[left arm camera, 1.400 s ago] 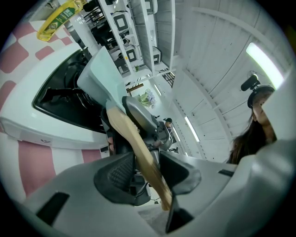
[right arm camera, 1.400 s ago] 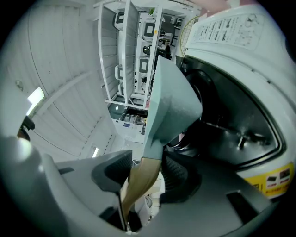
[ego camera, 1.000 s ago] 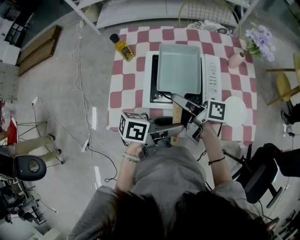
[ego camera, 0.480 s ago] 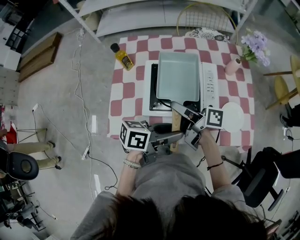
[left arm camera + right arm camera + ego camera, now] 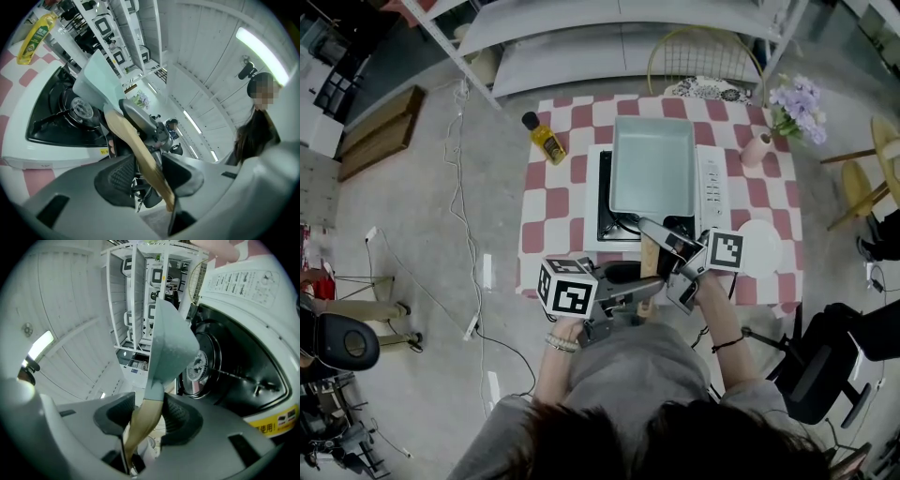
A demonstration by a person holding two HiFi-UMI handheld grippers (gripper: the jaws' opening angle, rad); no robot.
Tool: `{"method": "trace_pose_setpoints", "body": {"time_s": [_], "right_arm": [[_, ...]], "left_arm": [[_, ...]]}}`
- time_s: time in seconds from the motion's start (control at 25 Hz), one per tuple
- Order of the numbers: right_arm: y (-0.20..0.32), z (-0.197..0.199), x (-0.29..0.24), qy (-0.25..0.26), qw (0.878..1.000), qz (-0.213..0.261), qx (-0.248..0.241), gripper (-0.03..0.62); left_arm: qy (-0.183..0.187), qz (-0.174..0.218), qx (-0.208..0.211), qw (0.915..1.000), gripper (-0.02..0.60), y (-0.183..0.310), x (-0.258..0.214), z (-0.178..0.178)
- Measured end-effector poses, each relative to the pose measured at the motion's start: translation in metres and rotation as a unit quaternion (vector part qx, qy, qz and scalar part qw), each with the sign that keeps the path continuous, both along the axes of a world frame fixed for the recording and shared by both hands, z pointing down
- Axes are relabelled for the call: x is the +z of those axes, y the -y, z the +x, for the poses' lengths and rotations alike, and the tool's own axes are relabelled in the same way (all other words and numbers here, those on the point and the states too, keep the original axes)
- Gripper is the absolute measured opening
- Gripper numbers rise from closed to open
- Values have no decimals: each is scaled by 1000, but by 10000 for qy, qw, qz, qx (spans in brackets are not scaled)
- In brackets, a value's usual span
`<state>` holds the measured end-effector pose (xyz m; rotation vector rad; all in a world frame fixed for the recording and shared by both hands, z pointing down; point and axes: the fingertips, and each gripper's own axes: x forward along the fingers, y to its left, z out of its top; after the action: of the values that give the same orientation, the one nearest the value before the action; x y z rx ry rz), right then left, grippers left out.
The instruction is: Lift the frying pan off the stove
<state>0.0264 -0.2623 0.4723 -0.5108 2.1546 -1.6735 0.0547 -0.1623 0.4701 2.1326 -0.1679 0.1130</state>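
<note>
Nearest, L gripper (image 5: 639,286) & R gripper (image 5: 661,239) both have fingers (image 5: 115,180) clamped on the wooden handle (image 5: 649,265), L at its near end, R just beyond by the pan joint. Pan (image 5: 652,161), pale blue & rectangular, is held over the stove (image 5: 710,183) w/ its base clear of the burner (image 5: 82,108). Stove sits mid worktop (image 5: 553,202); oil bottle (image 5: 547,138) far left, vase (image 5: 757,148) far right.

On the table (image 5: 553,197), the stove (image 5: 710,183) sits centre with the frying pan (image 5: 652,164) over it. Behind and to its left stands a bottle (image 5: 546,139), a vase (image 5: 755,150) behind right, a plate (image 5: 766,247) front right. At the near edge, my left gripper (image 5: 649,286) and right gripper (image 5: 652,230) flank the pan's handle (image 5: 650,262).
</note>
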Motion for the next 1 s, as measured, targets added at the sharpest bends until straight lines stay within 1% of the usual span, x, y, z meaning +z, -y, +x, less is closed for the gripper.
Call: {"method": "trace_pose_setpoints", "body": {"time_s": [1.0], "right_arm": [[0,12,-60,52,9975,635,292,190]], "left_arm": [[-117,705,240,9972,186,0,-47,5]]}}
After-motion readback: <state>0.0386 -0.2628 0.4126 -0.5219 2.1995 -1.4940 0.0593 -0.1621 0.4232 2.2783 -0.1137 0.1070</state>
